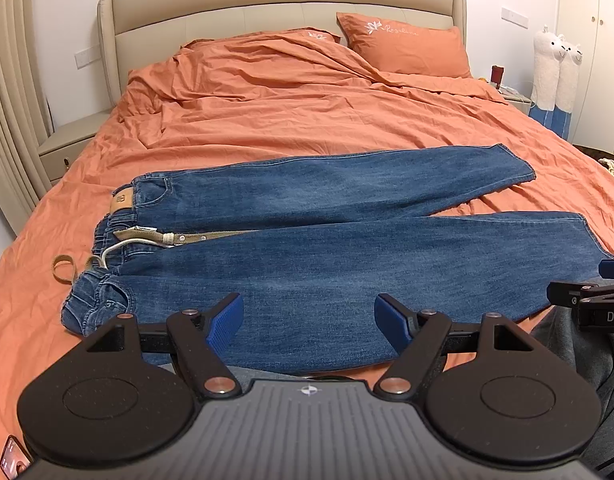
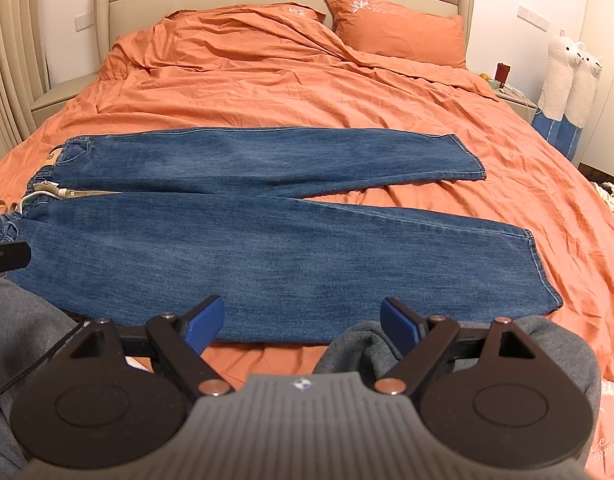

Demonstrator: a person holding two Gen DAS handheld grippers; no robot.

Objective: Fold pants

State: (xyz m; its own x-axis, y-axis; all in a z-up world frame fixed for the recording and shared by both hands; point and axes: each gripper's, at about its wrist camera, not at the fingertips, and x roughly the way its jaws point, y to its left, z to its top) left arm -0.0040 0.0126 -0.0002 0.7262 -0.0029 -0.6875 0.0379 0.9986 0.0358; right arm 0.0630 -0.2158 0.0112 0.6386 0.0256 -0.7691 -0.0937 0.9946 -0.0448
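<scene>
Blue jeans (image 1: 327, 248) lie spread flat across the orange bed, waistband to the left, both legs reaching right in a narrow V. A tan belt (image 1: 155, 236) and a white drawstring trail from the waistband. My left gripper (image 1: 309, 322) hovers open over the near leg's upper part, nothing between its blue pads. In the right wrist view the jeans (image 2: 267, 232) fill the middle, and my right gripper (image 2: 303, 322) stands open above the near leg's front edge, holding nothing. The right gripper's tip (image 1: 587, 300) shows at the left view's right edge.
Orange duvet (image 1: 307, 112) is rumpled toward the headboard, with a pillow (image 1: 403, 46) at the back right. A nightstand (image 1: 71, 140) stands left, plush llamas (image 1: 557, 72) right. Grey clothing (image 2: 371, 344) of the person lies under the right gripper.
</scene>
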